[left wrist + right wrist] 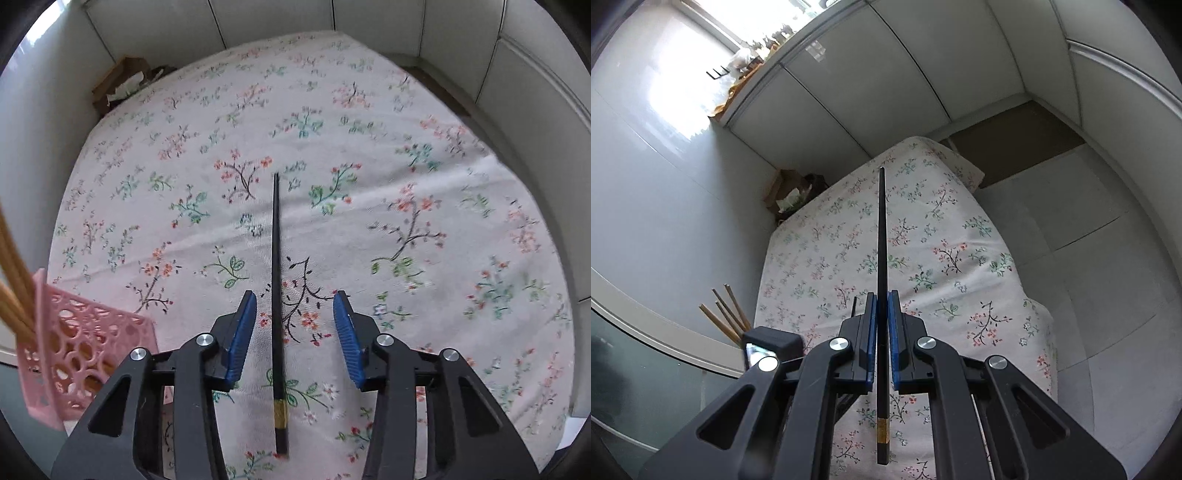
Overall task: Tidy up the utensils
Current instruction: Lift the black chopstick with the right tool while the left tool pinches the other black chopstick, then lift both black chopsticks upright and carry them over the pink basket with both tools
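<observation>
The pink basket (74,354) is cut off at the frame edge. A black, gold-banded chopstick (276,295) lies on the floral cloth (406,166) between the left gripper's (294,314) parted jaws — untouched; the right gripper (882,314) clamps another black chopstick (882,240).

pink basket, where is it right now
In the left wrist view the pink basket sits at the lower left on the floral cloth, beside the left gripper, with wooden chopsticks standing in it.

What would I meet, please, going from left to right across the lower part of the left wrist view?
Wooden chopsticks → pink basket → left blue pad → black chopstick lying on the floral cloth → right blue pad.
</observation>
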Tool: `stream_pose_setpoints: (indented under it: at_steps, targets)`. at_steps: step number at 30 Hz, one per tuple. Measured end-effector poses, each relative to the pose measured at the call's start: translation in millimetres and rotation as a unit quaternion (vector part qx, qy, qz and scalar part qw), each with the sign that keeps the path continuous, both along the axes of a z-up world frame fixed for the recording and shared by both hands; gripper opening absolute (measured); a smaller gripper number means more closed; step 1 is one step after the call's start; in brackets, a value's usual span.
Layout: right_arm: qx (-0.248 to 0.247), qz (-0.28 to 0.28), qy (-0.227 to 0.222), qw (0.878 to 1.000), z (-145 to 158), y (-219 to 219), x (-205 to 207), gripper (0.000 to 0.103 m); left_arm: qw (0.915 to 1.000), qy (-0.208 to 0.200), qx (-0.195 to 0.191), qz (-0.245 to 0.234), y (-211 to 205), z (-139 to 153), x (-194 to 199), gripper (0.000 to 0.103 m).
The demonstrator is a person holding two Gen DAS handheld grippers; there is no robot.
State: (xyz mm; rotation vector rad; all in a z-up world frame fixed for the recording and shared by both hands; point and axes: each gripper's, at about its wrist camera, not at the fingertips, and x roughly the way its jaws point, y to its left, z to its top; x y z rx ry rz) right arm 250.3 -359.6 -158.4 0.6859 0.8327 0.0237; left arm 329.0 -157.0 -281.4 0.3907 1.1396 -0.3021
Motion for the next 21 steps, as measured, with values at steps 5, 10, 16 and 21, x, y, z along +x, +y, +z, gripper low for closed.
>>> stream_pose_setpoints:
  at_steps: [5, 10, 16, 21]
  targets:
    - [0.008, 0.0, 0.004, 1.0, -3.3, -2.0, 1.0, 0.006, 0.9973, 0.029, -0.049, 0.046, 14.7, -3.9, 14.0, 0.036]
    - [0.011, -0.001, -0.001, 1.0, -1.0, -3.5, -0.4, 0.006, 0.9973, 0.036, -0.061, 0.021, 7.4, -2.6, 8.8, 0.005]
    - [0.003, -0.006, 0.0, 1.0, -1.4, -5.2, -2.0, 0.006, 0.9956, 0.037, -0.086, 0.011, 1.8, 10.6, -8.0, 0.005]
    - [0.001, -0.013, 0.0, 1.0, -2.5, -7.0, -0.5, 0.006, 0.9881, 0.003, -0.147, -0.043, -5.9, 53.3, -42.4, 0.005]
